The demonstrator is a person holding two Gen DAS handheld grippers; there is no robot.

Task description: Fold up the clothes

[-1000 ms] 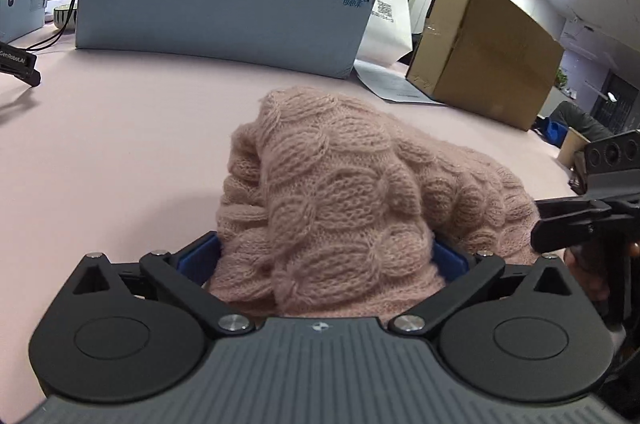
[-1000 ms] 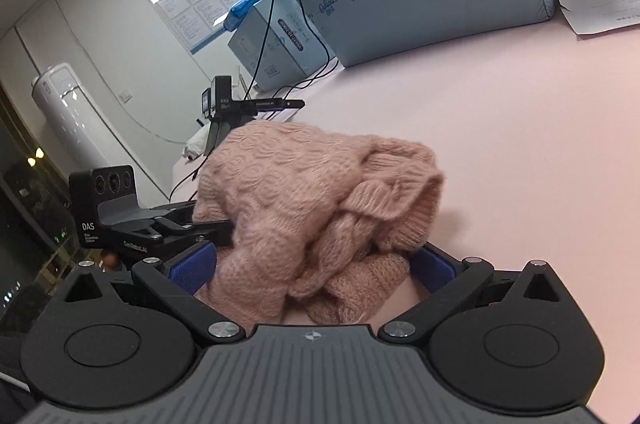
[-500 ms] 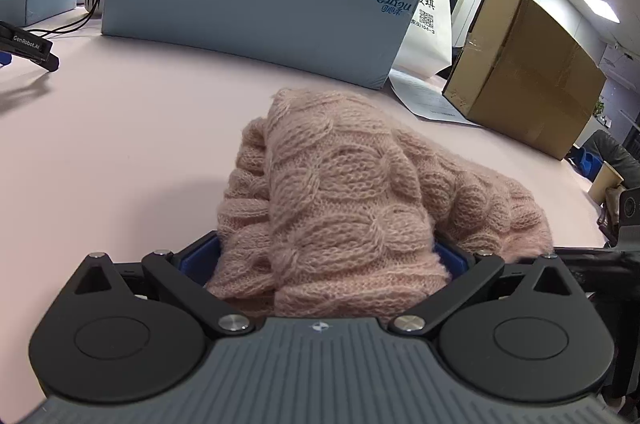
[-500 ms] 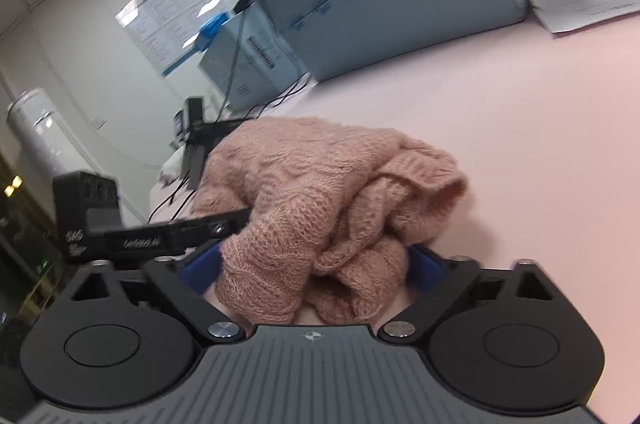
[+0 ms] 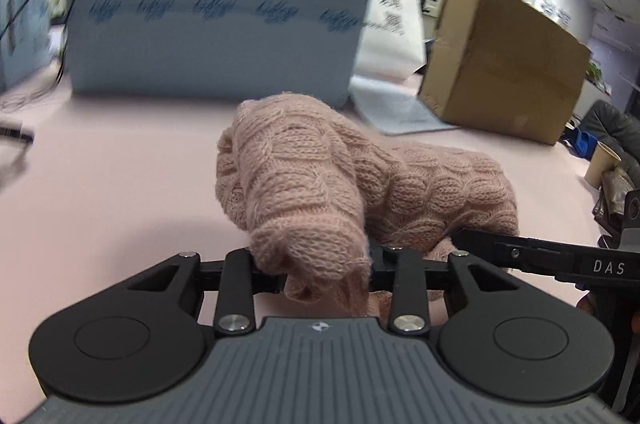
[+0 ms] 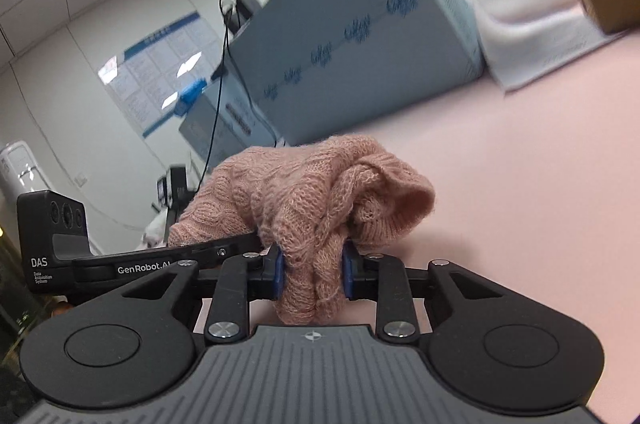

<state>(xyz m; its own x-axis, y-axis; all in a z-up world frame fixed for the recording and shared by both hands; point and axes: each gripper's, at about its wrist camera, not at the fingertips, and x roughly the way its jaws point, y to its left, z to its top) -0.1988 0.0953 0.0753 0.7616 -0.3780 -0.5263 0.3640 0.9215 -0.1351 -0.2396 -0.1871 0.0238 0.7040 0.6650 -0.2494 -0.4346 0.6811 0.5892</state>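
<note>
A pink cable-knit sweater [image 5: 320, 180] lies bunched on the pink table [image 5: 112, 184]. My left gripper [image 5: 326, 270] has its jaws closing on a fold of the knit, which fills the gap and hides the pads. In the right wrist view the same sweater [image 6: 316, 200] bulges up between my right gripper [image 6: 312, 270], whose blue pads [image 6: 279, 270] are closing in and squeeze a thick wad of it. Each gripper shows at the edge of the other's view: the right gripper [image 5: 560, 260] at the right, the left gripper [image 6: 120, 264] at the left.
A large grey-blue box [image 5: 216, 12] stands at the back of the table, with a white bag [image 5: 390, 28] and a brown cardboard box [image 5: 504, 64] to its right. Cables [image 6: 218, 92] hang by a second grey box [image 6: 224, 132]. A paper cup [image 5: 602, 164] sits far right.
Both grippers closed from wide open onto folds of the sweater and lifted a little. The knit is pulled up into a tighter bunch, and the background blurs with the motion.
</note>
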